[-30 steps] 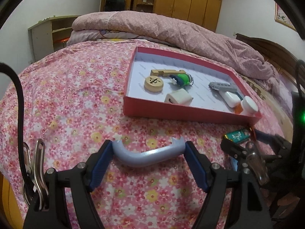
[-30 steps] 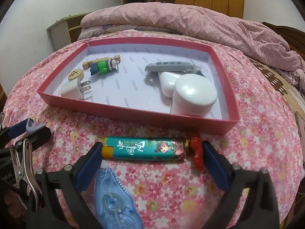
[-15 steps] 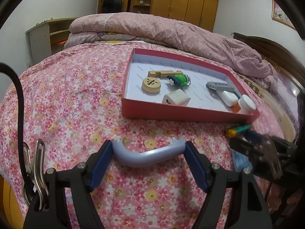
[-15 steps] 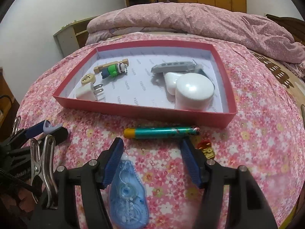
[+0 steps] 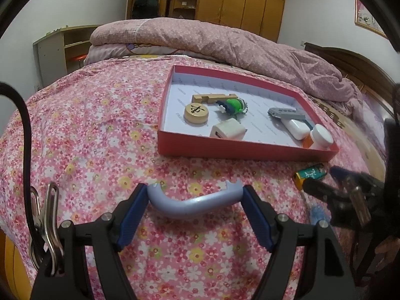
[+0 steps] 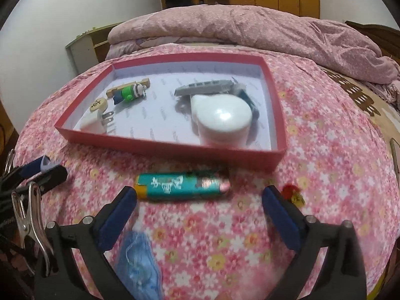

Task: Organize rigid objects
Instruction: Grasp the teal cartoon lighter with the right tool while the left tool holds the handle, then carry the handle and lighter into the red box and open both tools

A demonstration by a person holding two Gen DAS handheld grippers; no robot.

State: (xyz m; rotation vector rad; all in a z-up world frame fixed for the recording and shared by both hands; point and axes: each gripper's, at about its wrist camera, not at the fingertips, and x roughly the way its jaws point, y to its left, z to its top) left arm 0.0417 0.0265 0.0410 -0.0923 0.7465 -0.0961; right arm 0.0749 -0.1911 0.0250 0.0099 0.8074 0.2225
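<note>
My left gripper (image 5: 195, 200) is shut on a pale blue curved handle (image 5: 192, 206), held just above the flowered bedspread. A red shallow box (image 5: 237, 153) ahead holds a wooden disc (image 5: 196, 112), a green toy (image 5: 232, 105), a white charger (image 5: 228, 131) and a white-capped bottle (image 5: 321, 136). My right gripper (image 6: 200, 195) has its jaws opening wide. A teal lighter (image 6: 182, 185) lies on the bedspread at its fingertips, and neither pad presses it.
A blue correction-tape dispenser (image 6: 137, 262) lies under the right gripper's left finger. A small red charm (image 6: 292, 193) sits by its right fingertip. The box's near wall (image 6: 170, 150) stands just beyond the lighter. A heaped pink quilt (image 5: 225, 40) lies behind the box.
The right gripper narrowed its jaws and drew back from the lighter, then spread them wide again close to it. The left gripper and its handle have not moved.
</note>
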